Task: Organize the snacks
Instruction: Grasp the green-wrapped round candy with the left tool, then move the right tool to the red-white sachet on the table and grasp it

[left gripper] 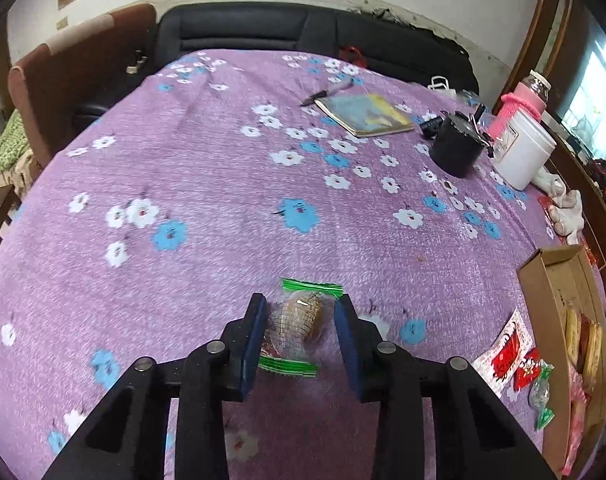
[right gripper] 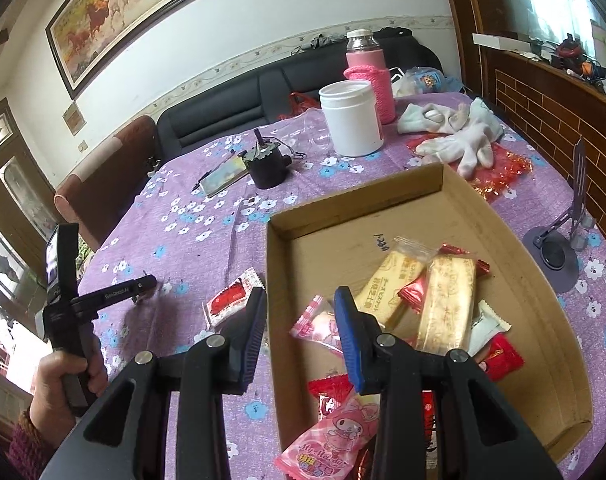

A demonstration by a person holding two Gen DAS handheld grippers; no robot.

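Note:
A clear-wrapped brown cake with green ends (left gripper: 297, 320) lies on the purple flowered tablecloth (left gripper: 207, 184). My left gripper (left gripper: 301, 316) straddles it, and both blue pads touch the wrapper's sides. An open cardboard box (right gripper: 355, 200) holds several snacks, among them yellow biscuit bars (right gripper: 447, 300) and a pink packet (right gripper: 335, 440). My right gripper (right gripper: 301, 312) hovers open over the box's left wall with nothing between its fingers. In the right wrist view, a hand (right gripper: 63, 368) holds the left gripper (right gripper: 143, 282) low over the cloth.
Loose snacks lie left of the box (left gripper: 543, 280): a red-and-white packet (left gripper: 503, 356) and a green-ended candy (left gripper: 543, 396). Farther back stand a white jar (right gripper: 351, 120), a pink-sleeved flask (right gripper: 369, 76), a black motor (right gripper: 265, 164), a notebook (left gripper: 367, 114), white gloves (right gripper: 463, 140) and a phone stand (right gripper: 559, 248).

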